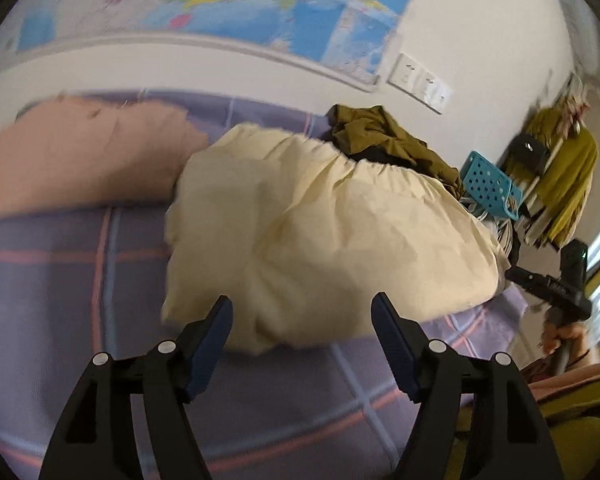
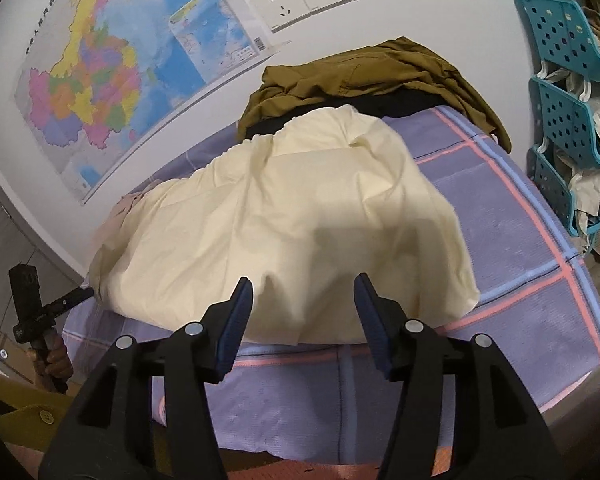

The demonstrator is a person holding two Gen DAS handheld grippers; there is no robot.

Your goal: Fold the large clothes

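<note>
In the left wrist view, a pink garment (image 1: 80,156) is lying at the upper left on the purple plaid bed (image 1: 60,280). The cream garment (image 1: 320,232) is sitting bunched mid-frame, an olive jacket (image 1: 384,136) behind it. The left claw (image 1: 302,320) is hovering at bottom centre, jaws apart, gripping nothing. In the right wrist view, the right claw (image 2: 304,300) is likewise standing apart before the cream garment's near edge, a teal rack (image 2: 568,120) standing at right.
</note>
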